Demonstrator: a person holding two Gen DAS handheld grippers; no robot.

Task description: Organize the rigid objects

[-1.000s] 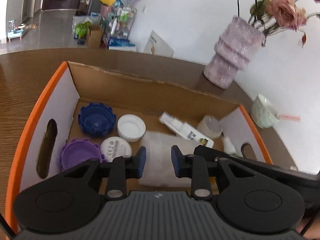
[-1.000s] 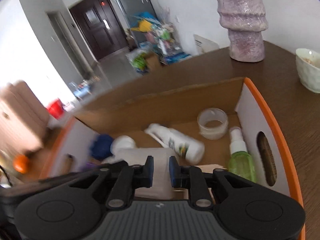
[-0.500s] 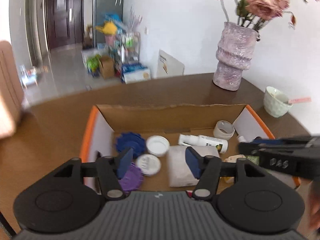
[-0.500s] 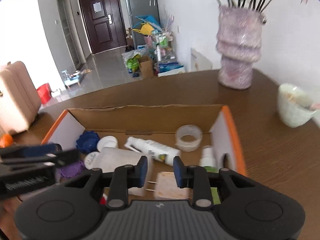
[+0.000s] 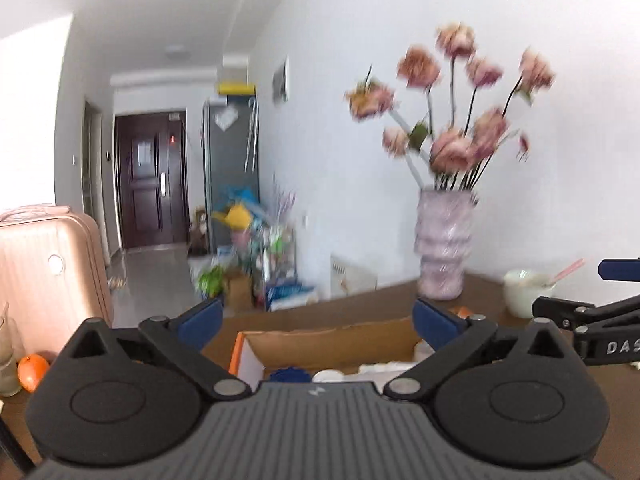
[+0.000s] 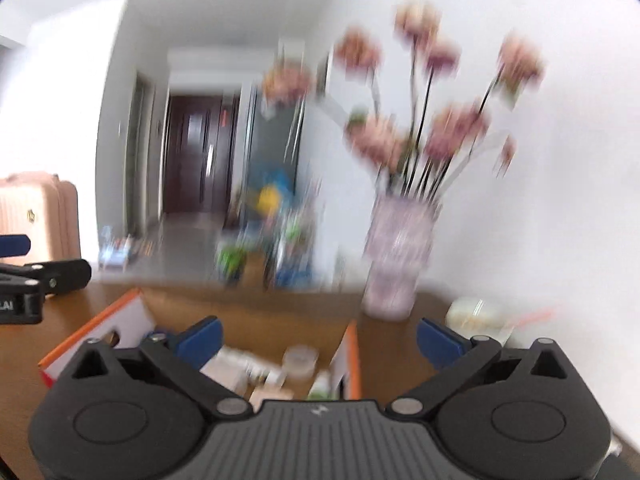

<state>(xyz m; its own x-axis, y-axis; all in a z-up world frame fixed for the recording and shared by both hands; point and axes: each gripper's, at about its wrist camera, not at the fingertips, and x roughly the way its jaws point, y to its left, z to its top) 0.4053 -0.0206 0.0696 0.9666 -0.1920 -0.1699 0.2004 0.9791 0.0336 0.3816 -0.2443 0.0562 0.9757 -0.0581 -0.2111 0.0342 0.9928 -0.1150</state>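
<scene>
both grippers raised and spread wide, nothing held, above the filled box.

the left gripper (image 5: 316, 322) and the right gripper (image 6: 318, 338) each had their blue-padded fingers released far apart with nothing between them. the orange-edged brown cardboard box (image 6: 348, 344) sat on the dark wooden table (image 5: 384, 300), below and ahead of both tools, with a round blue ridged lid (image 5: 290, 374), a clear tape roll (image 6: 299, 360) and white bottles, blurred, inside. the risk looked small: a careless swing to the right might have struck the tall lilac textured vase of pink flowers (image 5: 442, 250) or the pale ceramic cup (image 5: 526, 290) standing near the box.
</scene>
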